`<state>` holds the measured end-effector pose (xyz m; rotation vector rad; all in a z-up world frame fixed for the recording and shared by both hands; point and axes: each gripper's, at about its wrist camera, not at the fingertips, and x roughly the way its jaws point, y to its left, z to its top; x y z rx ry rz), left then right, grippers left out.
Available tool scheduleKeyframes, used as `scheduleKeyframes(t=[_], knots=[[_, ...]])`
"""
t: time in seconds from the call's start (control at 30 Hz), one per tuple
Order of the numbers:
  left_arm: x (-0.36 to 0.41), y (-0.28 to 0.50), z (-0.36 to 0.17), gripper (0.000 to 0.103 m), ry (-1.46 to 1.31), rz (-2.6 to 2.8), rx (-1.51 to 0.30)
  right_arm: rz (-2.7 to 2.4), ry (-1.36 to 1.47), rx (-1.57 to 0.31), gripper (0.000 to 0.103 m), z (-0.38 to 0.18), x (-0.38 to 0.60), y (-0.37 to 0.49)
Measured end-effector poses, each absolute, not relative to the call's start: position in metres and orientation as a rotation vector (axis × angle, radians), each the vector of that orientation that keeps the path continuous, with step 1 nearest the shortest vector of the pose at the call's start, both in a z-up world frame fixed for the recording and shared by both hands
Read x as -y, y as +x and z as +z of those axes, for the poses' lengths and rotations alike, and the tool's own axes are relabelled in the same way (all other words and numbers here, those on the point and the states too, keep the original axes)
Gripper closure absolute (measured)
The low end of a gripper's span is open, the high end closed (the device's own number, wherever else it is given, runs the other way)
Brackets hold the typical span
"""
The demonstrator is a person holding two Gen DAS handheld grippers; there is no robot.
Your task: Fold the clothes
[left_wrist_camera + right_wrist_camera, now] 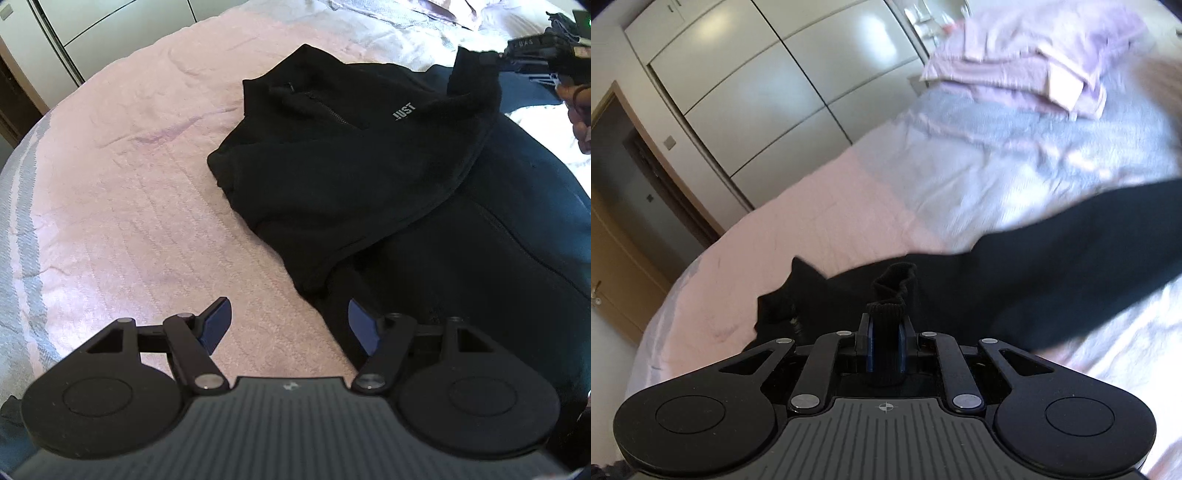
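Note:
A black fleece jacket (343,162) with a zip collar and a small "JUST" print lies on the pink bedspread (140,206), one side folded over its middle. My left gripper (290,323) hovers open over the jacket's near hem, its blue pads apart with nothing between them. At the far right of the left wrist view my right gripper (491,59) holds a sleeve cuff up off the bed. In the right wrist view that gripper (885,332) is shut on the ribbed black cuff (886,317), and the sleeve (1071,280) trails off to the right.
A dark navy garment (517,229) lies under and beside the jacket at right. Folded pink and lilac laundry (1034,66) is piled at the bed's far end. White wardrobe doors (775,92) and a wooden door (617,258) stand beyond the bed. A hand (580,114) shows at the right edge.

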<state>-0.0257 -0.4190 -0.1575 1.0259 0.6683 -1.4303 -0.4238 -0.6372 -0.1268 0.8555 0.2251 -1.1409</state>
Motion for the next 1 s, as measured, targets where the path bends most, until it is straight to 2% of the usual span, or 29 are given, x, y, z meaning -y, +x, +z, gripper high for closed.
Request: scheduleKeyframes(t=[0.03, 0.13, 0.5, 0.57, 0.6, 0.8, 0.83, 0.87, 0.9, 1.0], knots=[[0.421, -0.027, -0.157, 0.036, 1.029, -1.439, -0.664, -1.162, 0.858, -0.242, 0.091, -0.129, 0.636, -0.427], [0.425, -0.031, -0.157, 0.036, 1.033, -1.471, -0.652, -1.271, 1.0, -0.356, 0.057, -0.15, 0.637, -0.439], [0.455, -0.06, -0.171, 0.036, 1.053, -1.643, -0.585, -1.28, 1.169, -0.323, 0.051, -0.148, 0.57, -0.475], [0.465, -0.066, -0.178, 0.036, 1.068, -1.644, -0.567, -1.243, 1.176, -0.305, 0.031, -0.147, 0.573, -0.476], [0.471, -0.067, -0.181, 0.036, 1.071, -1.634, -0.567, -1.224, 1.181, -0.301, 0.029, -0.151, 0.579, -0.476], [0.53, -0.069, -0.196, 0.037, 1.079, -1.592, -0.564, -1.079, 1.235, -0.279, 0.029, -0.187, 0.625, -0.459], [0.542, -0.07, -0.199, 0.037, 1.09, -1.58, -0.556, -1.074, 1.239, -0.281, 0.033, -0.19, 0.629, -0.457], [0.555, -0.071, -0.202, 0.037, 1.095, -1.574, -0.552, -1.064, 1.251, -0.28, 0.065, -0.193, 0.633, -0.456], [0.568, -0.072, -0.205, 0.037, 1.097, -1.593, -0.556, -1.05, 1.267, -0.277, 0.082, -0.196, 0.637, -0.454], [0.605, -0.076, -0.215, 0.037, 1.114, -1.674, -0.561, -0.949, 1.29, -0.259, 0.085, -0.195, 0.647, -0.449]])
